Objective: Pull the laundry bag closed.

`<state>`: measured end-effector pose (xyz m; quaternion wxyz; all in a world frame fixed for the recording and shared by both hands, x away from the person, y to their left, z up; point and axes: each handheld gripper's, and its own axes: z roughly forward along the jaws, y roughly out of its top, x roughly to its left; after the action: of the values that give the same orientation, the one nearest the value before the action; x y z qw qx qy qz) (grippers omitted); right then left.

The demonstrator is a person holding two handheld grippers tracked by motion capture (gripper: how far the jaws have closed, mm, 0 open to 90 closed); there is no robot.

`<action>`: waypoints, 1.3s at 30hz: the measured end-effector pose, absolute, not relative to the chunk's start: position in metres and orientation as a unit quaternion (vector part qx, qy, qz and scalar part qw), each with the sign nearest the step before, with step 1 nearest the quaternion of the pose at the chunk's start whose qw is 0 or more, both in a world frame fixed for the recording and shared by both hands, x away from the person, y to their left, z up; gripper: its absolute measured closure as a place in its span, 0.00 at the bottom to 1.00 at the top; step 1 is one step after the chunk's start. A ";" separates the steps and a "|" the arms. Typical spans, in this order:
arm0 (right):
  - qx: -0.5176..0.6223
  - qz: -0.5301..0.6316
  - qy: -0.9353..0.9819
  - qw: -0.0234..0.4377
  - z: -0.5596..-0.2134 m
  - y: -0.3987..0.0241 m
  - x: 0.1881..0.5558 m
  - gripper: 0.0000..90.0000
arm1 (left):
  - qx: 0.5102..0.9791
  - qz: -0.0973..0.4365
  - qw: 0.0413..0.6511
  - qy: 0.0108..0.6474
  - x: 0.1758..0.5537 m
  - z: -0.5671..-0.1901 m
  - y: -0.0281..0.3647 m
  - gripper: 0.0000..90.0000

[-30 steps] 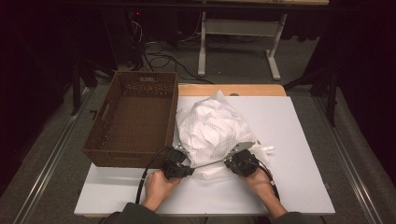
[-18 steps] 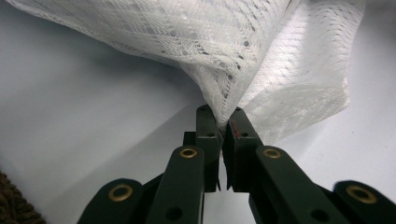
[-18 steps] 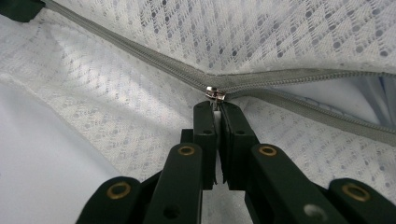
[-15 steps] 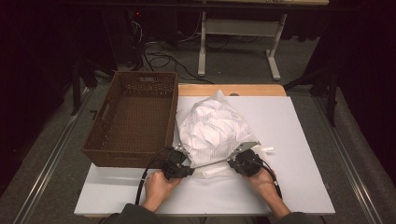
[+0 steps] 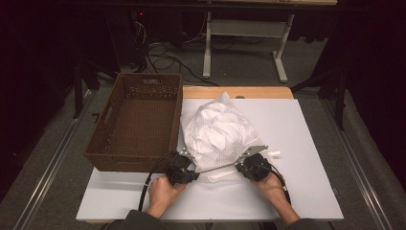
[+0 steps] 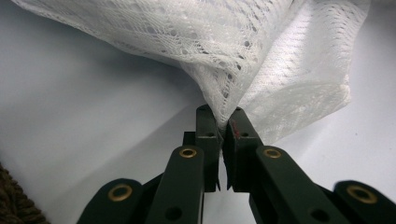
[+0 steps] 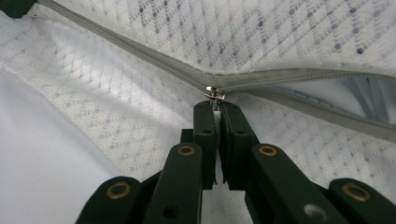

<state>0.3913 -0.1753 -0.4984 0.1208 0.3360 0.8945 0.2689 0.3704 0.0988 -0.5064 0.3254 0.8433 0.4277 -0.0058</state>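
A white mesh zip bag [image 5: 218,134], stuffed with white cloth, lies in the middle of the white table [image 5: 306,143]. At the bag's near left corner, my left gripper [image 5: 195,172] is shut on a pinch of the mesh; in the left gripper view the jaws [image 6: 224,114] clamp a fold of netting [image 6: 233,51]. My right gripper [image 5: 238,165] is at the near right of the bag, shut on the metal zipper pull [image 7: 215,92]. The grey zipper tape [image 7: 140,52] runs taut between the two grippers, and the zipper gapes to the right of the pull.
A brown wicker basket [image 5: 143,79] stands empty at the left, its right wall touching the bag. A wooden strip [image 5: 258,92] edges the table's far side. Bare white tabletop lies to the right of and in front of the bag.
My right gripper has edged slightly to the right with the zipper pull. The left gripper and the basket have stayed where they were.
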 end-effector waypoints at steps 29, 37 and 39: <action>0.334 0.273 0.894 0.120 -0.499 -0.178 0.392 0.96 | 0.843 0.003 0.325 0.429 0.368 -0.506 0.098 0.94; 0.334 0.274 0.893 0.126 -0.499 -0.179 0.391 0.96 | 0.844 0.006 0.324 0.428 0.368 -0.506 0.097 0.95; 0.337 0.273 0.891 0.131 -0.499 -0.180 0.391 0.96 | 0.843 0.004 0.325 0.429 0.368 -0.506 0.098 0.95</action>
<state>0.3908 -0.1799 -0.4990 0.1311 0.3372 0.8914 0.2730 0.3678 0.0976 -0.5062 0.3248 0.8430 0.4287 0.0044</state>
